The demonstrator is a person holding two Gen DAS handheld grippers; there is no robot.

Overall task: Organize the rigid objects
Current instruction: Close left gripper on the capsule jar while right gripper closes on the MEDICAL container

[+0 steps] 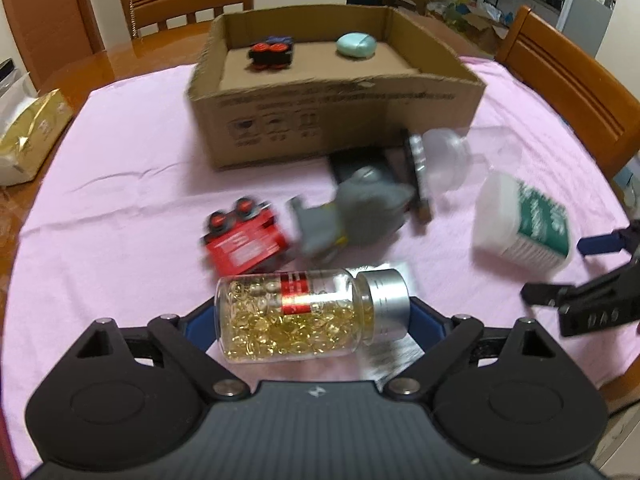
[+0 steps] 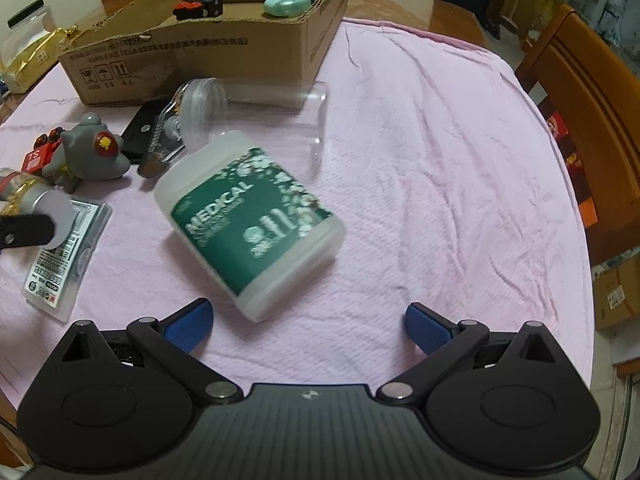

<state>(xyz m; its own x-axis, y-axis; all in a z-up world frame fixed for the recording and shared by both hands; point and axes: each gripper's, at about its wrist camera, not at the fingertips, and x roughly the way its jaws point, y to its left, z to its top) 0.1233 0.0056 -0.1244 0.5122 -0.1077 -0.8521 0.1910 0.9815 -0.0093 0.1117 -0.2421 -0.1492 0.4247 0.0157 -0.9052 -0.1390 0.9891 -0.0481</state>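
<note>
Between left gripper (image 1: 314,316) fingers: capsule bottle (image 1: 308,314) on its side, long axis crosswise, blue pads at both ends, apparently clamped though contact is blurred. Right gripper (image 2: 308,322) spread wide, holding nothing; white medical bottle (image 2: 252,220) lies just ahead on pink cloth (image 2: 440,160), long axis diagonal. Beyond: grey toy (image 1: 348,216), red pack (image 1: 244,240), cardboard box (image 1: 336,120). Only right view shows flat packet (image 2: 64,252) under left gripper's bottle.

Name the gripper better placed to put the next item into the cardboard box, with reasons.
Left. The left gripper already brackets the capsule bottle; the right gripper is open, short of the white tub. The cardboard box lies ahead.
</note>
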